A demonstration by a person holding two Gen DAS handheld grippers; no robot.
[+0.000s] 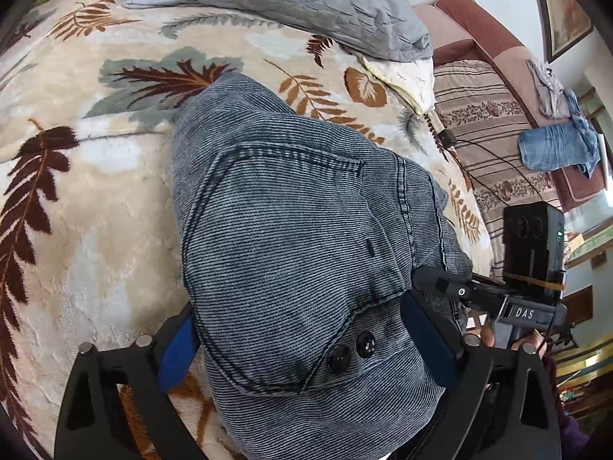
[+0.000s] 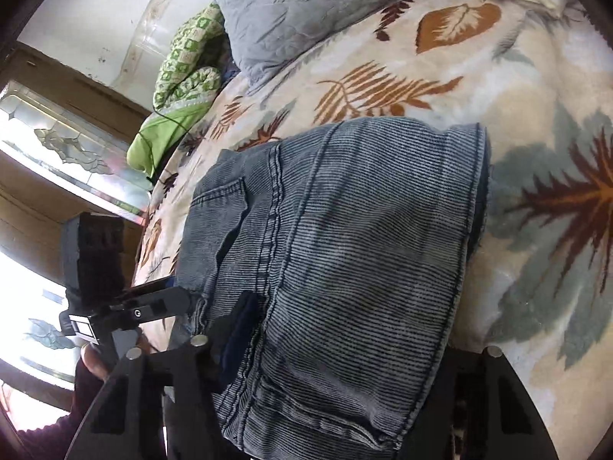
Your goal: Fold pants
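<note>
The pants (image 1: 291,237) are grey-blue ribbed denim with a buttoned back pocket, lying folded on a leaf-patterned blanket (image 1: 76,191). They fill the space between my left gripper's (image 1: 302,345) blue-padded fingers (image 1: 176,352), draped over the fingertips. In the right wrist view the pants (image 2: 345,253) likewise lie between and over my right gripper's (image 2: 337,329) fingers (image 2: 237,337). Each gripper shows at the other view's edge, the right one (image 1: 444,283) and the left one (image 2: 161,303), both at the waistband side. Fingertips are hidden under cloth.
A grey quilted pillow (image 1: 291,0) lies at the far end of the bed. A green patterned blanket (image 2: 180,76) is beside it. A sofa (image 1: 498,115) with a folded blue garment (image 1: 555,145) stands to the right. A black cable (image 1: 482,153) crosses the striped cover.
</note>
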